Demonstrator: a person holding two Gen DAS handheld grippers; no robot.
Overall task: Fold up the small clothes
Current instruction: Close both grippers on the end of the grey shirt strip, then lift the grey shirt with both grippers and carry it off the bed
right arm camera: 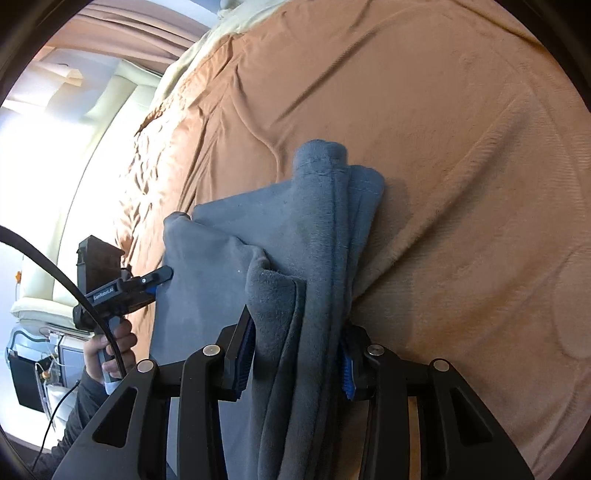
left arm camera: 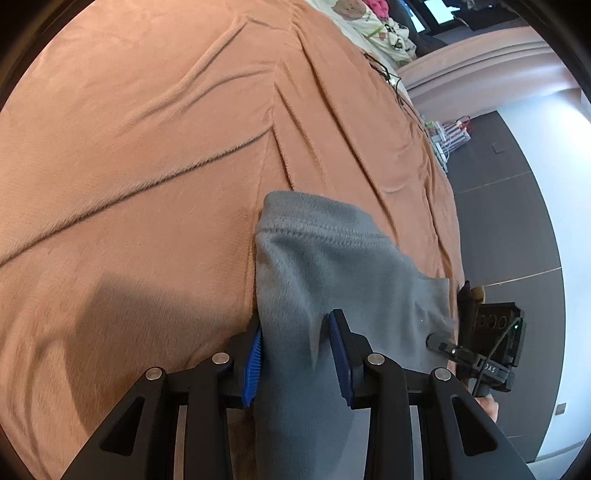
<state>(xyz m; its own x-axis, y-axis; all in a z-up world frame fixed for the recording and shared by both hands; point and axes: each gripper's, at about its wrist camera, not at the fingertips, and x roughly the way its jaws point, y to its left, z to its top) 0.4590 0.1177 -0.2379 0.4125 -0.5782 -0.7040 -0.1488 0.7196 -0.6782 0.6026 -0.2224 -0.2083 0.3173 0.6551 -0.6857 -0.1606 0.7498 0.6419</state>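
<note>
A small grey fleece garment (left arm camera: 325, 273) lies on a brown blanket (left arm camera: 129, 155) spread over a bed. My left gripper (left arm camera: 295, 354) has its blue pads on either side of one bunched edge of the garment, with a stitched hem (left arm camera: 314, 225) just ahead. My right gripper (right arm camera: 295, 354) is closed around several bunched layers of the same garment (right arm camera: 295, 236). The left gripper also shows in the right wrist view (right arm camera: 162, 275) at the garment's left edge. The right gripper's body shows in the left wrist view (left arm camera: 495, 343).
The blanket (right arm camera: 461, 184) is creased and runs far ahead. The bed's right edge (left arm camera: 443, 192) drops to a dark floor (left arm camera: 498, 221). Patterned clothes (left arm camera: 380, 29) lie at the far end. A cream headboard (right arm camera: 122, 88) stands at the left in the right wrist view.
</note>
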